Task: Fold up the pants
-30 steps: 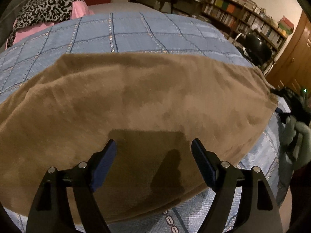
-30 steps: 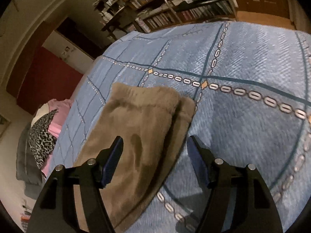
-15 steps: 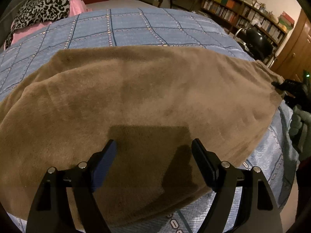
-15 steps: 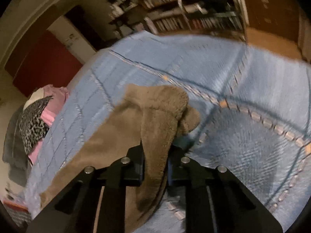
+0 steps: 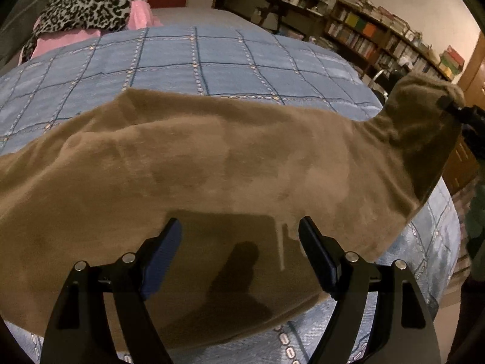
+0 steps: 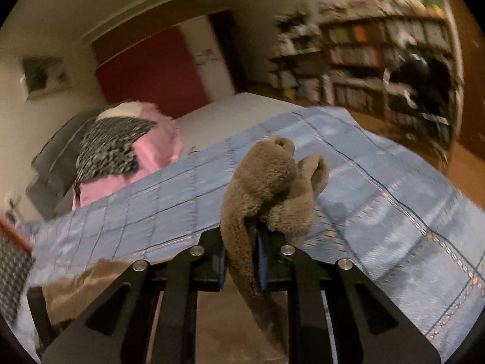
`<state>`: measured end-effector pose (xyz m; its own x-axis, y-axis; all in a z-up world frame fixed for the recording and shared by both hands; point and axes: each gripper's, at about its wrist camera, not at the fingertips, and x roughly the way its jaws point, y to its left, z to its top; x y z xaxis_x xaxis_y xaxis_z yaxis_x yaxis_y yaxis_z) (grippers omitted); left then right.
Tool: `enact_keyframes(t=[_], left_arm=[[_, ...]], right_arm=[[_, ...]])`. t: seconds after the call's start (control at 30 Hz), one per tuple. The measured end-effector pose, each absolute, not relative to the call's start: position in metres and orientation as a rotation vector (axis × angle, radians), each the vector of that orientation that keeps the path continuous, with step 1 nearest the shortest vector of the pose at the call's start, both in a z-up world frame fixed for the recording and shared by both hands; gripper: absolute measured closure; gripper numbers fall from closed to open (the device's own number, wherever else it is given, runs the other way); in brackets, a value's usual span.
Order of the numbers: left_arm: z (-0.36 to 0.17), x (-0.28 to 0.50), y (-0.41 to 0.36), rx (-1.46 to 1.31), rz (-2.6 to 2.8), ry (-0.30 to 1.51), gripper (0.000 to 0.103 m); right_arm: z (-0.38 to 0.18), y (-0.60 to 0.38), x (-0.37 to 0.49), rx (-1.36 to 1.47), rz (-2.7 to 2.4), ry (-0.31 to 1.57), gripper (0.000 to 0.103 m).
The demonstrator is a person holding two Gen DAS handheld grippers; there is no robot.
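At frame centre, the right gripper [image 6: 241, 265] pinches the brown pants' [image 5: 212, 163] hem aloft, beginning the lengthwise fold; next, carry it leftward across.

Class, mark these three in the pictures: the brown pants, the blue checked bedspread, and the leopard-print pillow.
brown pants [image 5: 212, 157], left wrist view, flat middle of the fabric.
blue checked bedspread [image 5: 218, 72], left wrist view, bare far part.
leopard-print pillow [image 5: 88, 6], left wrist view, patterned top.
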<state>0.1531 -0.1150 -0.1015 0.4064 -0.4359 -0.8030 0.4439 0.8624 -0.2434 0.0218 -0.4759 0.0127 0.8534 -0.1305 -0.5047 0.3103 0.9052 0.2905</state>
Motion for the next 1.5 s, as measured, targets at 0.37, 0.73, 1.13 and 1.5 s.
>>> enact_keyframes(t=[0.37,0.73,1.13,1.5], left_arm=[[-0.108,0.152,-0.076,-0.049,-0.497,1.023,0.024],[-0.11,0.152,-0.048,-0.114,-0.479,1.029,0.024],[-0.096,0.156,-0.057,-0.154,-0.563,1.021,0.017],[-0.092,0.167,-0.071,-0.191,-0.62,1.059,0.016]], right_arm=[[-0.047,-0.321,0.035,0.068,-0.128,0.606,0.087],[-0.109,-0.275,0.028,-0.087,-0.047,0.736,0.087],[-0.122,-0.278,0.01,-0.008,0.017,0.819,0.081],[-0.088,-0.297,-0.002,0.152,0.102,0.791,0.05]])
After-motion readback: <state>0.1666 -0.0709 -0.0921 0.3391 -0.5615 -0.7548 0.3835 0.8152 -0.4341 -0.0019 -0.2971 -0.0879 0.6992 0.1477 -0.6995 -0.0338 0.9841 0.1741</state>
